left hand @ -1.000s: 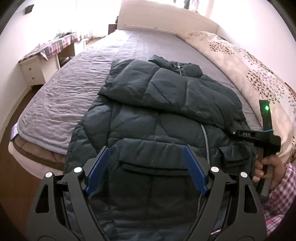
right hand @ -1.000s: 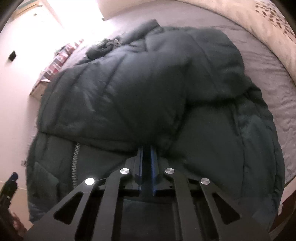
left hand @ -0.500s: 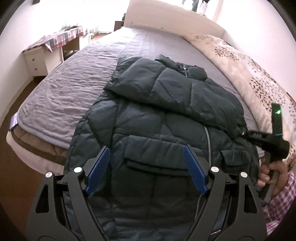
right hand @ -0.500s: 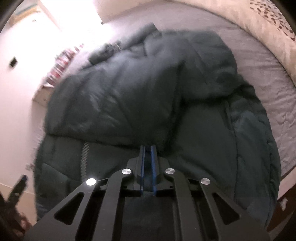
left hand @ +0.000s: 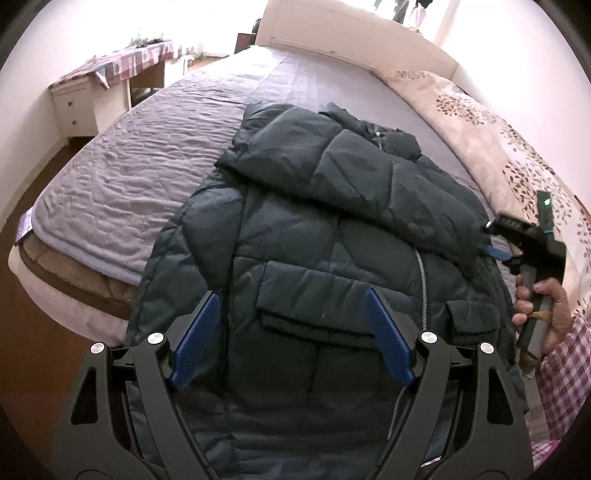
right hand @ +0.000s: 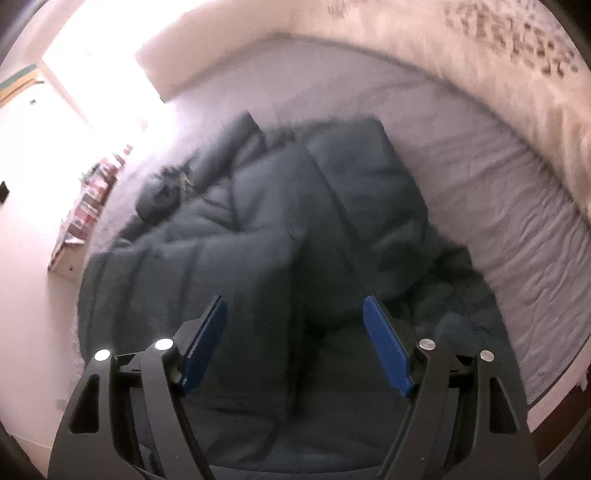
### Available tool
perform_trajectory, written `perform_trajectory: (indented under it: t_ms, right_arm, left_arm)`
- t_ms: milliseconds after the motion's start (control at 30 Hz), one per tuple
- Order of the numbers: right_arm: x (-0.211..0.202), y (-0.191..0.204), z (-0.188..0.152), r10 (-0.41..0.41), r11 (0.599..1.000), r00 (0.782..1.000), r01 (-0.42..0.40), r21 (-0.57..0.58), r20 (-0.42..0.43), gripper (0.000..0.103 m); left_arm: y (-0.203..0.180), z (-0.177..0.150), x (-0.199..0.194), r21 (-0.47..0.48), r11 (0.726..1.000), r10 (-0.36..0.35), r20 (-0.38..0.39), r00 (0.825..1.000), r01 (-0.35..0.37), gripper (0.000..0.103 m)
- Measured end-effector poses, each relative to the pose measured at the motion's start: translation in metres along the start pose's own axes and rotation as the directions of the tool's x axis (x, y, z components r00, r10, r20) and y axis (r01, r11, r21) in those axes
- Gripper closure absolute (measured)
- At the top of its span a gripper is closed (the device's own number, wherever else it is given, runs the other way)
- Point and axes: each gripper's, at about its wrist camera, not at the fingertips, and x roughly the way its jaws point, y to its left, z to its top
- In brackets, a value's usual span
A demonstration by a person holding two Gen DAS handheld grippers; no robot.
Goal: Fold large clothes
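Your jacket (left hand: 332, 236) lies on the bed (left hand: 140, 158), long axis running from the near edge toward the headboard (left hand: 351, 33), collar at the far end and hem nearest you. One sleeve is folded across the chest, slanting down toward your right. Your left gripper (left hand: 291, 332) hangs above the pocket with jaws apart, gripping nothing. Your right gripper (right hand: 295, 339) has just been opening; the blurred view seems to show its pads clear of the jacket, nothing clamped between them.
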Motion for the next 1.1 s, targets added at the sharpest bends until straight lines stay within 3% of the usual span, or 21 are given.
perform_trajectory:
  t_ms: [33,67,100,267,667,833,1000,1100]
  right_arm:
    - [0.009,-0.001,-0.004,0.01,1.0,0.999,-0.011,-0.015,-0.046,0.071]
    - [0.014,-0.001,-0.009,0.022,1.0,0.998,-0.024,-0.019,-0.061,0.08]
    - [0.014,-0.001,-0.014,0.027,0.999,0.998,-0.028,-0.022,-0.065,0.103]
    - [-0.011,-0.005,-0.028,0.025,0.998,1.0,-0.026,-0.059,-0.011,0.103]
    - [-0.006,-0.014,-0.042,-0.037,0.998,0.997,0.034,-0.055,-0.062,0.103]
    - [-0.011,-0.023,-0.039,0.026,1.0,0.995,-0.025,0.012,-0.098,0.102]
    - [-0.037,-0.024,-0.037,-0.042,0.999,0.999,0.042,0.003,-0.015,0.102]
    - [-0.039,-0.013,-0.039,-0.037,0.998,0.999,0.037,-0.048,-0.002,0.102]
  left_arm:
    - [-0.001,0.0,0.0,0.002,1.0,0.0,0.002,1.0,0.0,0.023]
    - [-0.001,0.0,0.0,0.002,1.0,0.001,0.004,1.0,-0.001,0.023]
    - [-0.001,0.001,-0.001,0.002,1.0,0.002,0.005,1.0,-0.002,0.023]
    - [0.002,0.001,0.002,-0.009,1.0,-0.001,-0.002,1.0,0.001,0.023]
    - [0.006,0.0,0.002,-0.025,1.0,-0.009,0.004,1.0,0.01,0.023]
    - [0.005,0.001,0.0,-0.02,1.0,-0.016,0.009,1.0,0.016,0.023]
    - [0.005,0.001,0.001,-0.022,1.0,-0.017,0.006,1.0,0.017,0.023]
    - [0.003,0.001,0.0,-0.022,1.0,-0.015,0.006,1.0,0.015,0.023]
